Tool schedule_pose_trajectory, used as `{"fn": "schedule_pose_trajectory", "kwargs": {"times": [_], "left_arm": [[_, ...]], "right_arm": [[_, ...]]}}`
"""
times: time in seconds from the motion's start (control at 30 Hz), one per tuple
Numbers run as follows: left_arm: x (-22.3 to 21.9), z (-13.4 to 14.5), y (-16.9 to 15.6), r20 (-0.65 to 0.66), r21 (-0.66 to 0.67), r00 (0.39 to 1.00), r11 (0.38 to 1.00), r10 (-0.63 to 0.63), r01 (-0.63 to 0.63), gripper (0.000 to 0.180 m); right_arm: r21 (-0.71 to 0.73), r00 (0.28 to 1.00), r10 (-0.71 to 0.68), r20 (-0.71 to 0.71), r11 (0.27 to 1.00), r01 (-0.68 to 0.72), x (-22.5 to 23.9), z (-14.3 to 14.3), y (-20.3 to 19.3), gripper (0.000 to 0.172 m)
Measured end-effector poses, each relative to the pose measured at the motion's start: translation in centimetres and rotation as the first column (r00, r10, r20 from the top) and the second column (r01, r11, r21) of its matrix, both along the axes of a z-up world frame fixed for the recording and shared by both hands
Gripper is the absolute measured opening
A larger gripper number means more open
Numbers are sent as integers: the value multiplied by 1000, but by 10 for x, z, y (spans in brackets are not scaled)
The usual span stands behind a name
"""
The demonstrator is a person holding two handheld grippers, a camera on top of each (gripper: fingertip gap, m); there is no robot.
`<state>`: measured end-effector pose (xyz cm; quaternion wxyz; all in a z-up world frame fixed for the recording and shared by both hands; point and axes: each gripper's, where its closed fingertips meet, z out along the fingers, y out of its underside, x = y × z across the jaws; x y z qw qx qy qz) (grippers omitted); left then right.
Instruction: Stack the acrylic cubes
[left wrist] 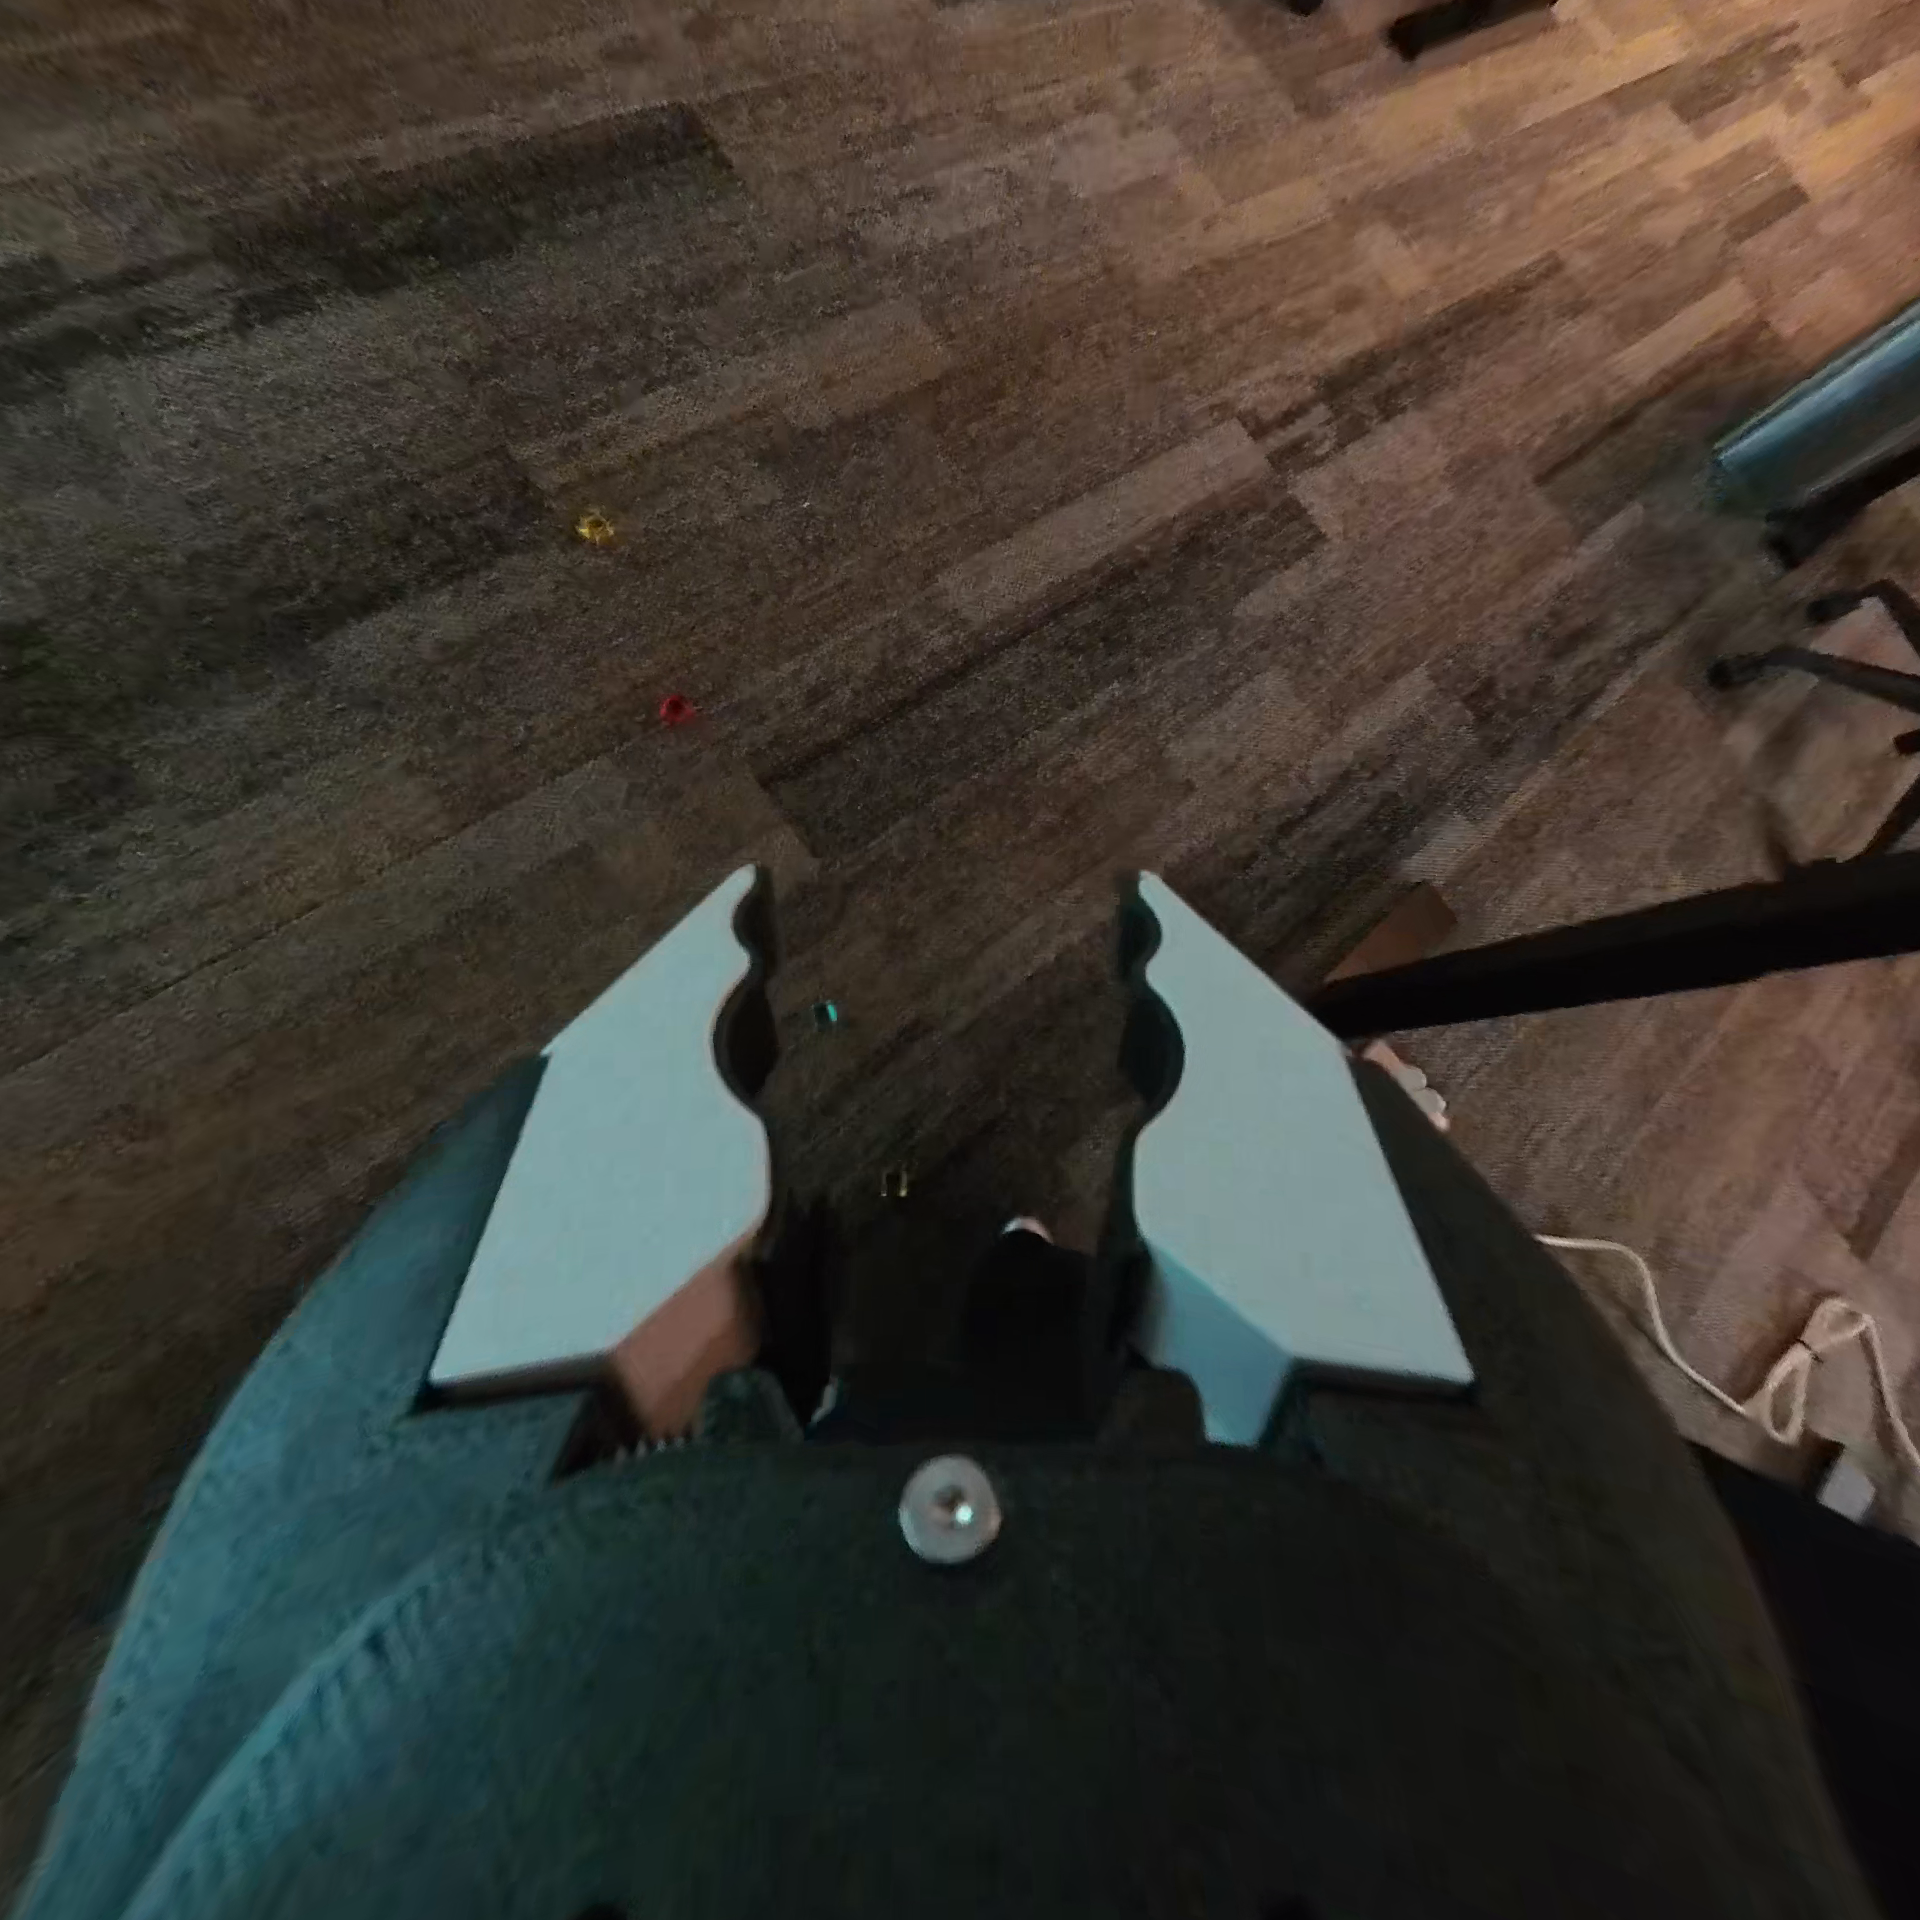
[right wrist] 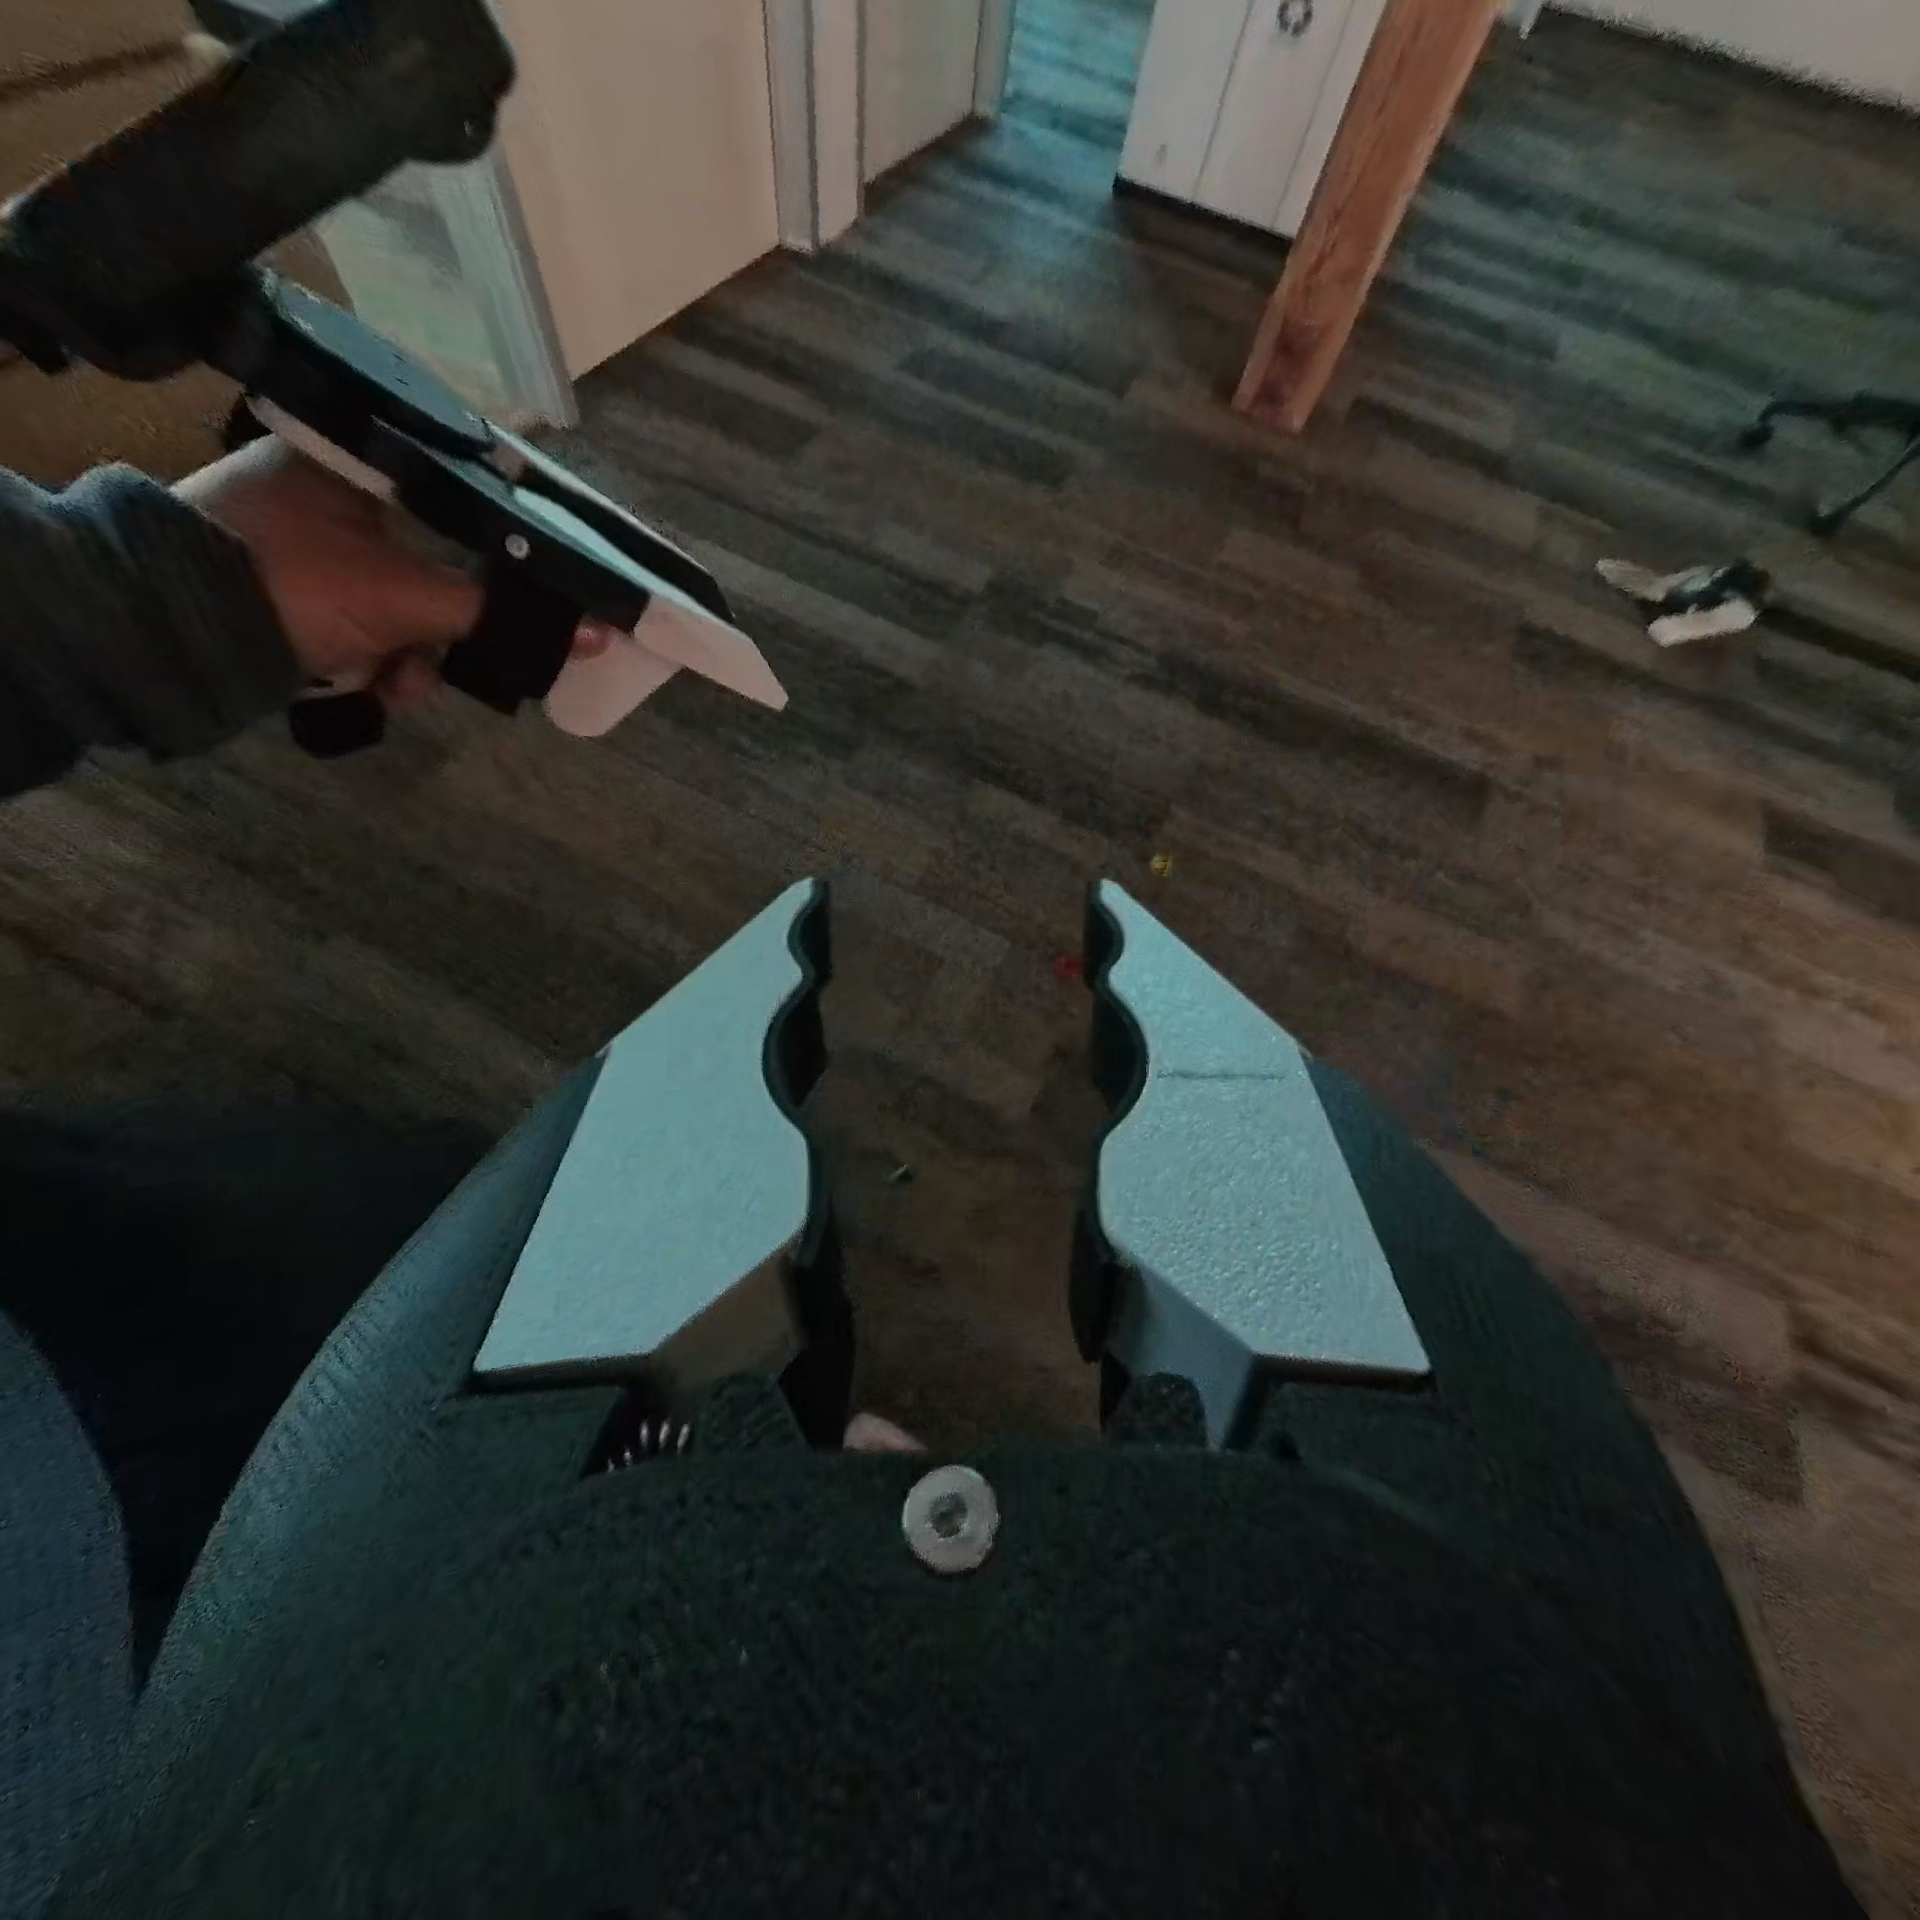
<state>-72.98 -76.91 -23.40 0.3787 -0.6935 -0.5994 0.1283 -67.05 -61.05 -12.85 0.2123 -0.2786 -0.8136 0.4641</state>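
Observation:
My left gripper point(left wrist: 943, 883) is open and holds nothing, well above a patterned carpet point(left wrist: 935, 416). Small pieces lie on the carpet: a yellow one point(left wrist: 594, 527), a red one point(left wrist: 673, 711), a teal one point(left wrist: 826, 1015) seen between my fingers, and a small brownish one point(left wrist: 894, 1181). My right gripper point(right wrist: 956, 894) is open and holds nothing, also above the carpet point(right wrist: 1247, 727). It sees the red piece point(right wrist: 1066, 968) by its right fingertip and the yellow piece point(right wrist: 1161, 862) beyond. The left gripper point(right wrist: 665, 665), held in a hand, shows at the upper left of the right wrist view.
Black chair legs point(left wrist: 1808, 665) and a dark bar point(left wrist: 1621, 951) stand at the right, with a white cord point(left wrist: 1704, 1361) on the floor. A wooden post point(right wrist: 1361, 208), white cabinets point(right wrist: 665, 177), a chair base point(right wrist: 1849, 436) and black-and-white scraps point(right wrist: 1688, 603) lie farther off.

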Motion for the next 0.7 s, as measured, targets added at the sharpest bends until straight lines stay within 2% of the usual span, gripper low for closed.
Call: {"fn": "schedule_pose_trajectory", "kwargs": {"times": [0.13, 0.23, 0.33, 0.4, 0.47, 0.53, 0.6, 0.7], "left_arm": [[-12, -11, -1, 24, 1, 998, 998, -64, 64, 66], [-31, -17, -4, 23, 29, 989, 989, -144, 143, 67], [-46, -27, -6, 54, 46, 962, 963, -269, 267, 69], [-54, -34, -11, 59, 37, 935, 937, -349, 348, 70], [-60, -49, -14, 62, 27, 902, 904, -427, 427, 68], [-63, -83, -16, 83, -4, 863, 865, -499, 501, 65], [-65, -133, -14, 107, -46, 827, 828, -552, 559, 60], [-66, -226, -8, 137, -91, 792, 789, -595, 608, 51]], "right_arm": [[-82, 988, -16, 156, 996, 30, -2, -25, -6, 47], [-101, 985, -73, 156, 991, 89, -11, -37, -4, 50], [-115, 954, -238, 182, 958, 261, -18, -57, 3, 55], [-71, 899, -373, 231, 915, 398, -15, -84, 8, 55], [14, 832, -480, 278, 868, 496, -7, -125, 10, 54], [82, 764, -557, 324, 822, 564, 1, -174, 8, 46], [136, 695, -612, 377, 779, 612, 9, -236, 4, 41], [195, 571, -650, 502, 728, 657, 24, -347, -8, 35]]}}
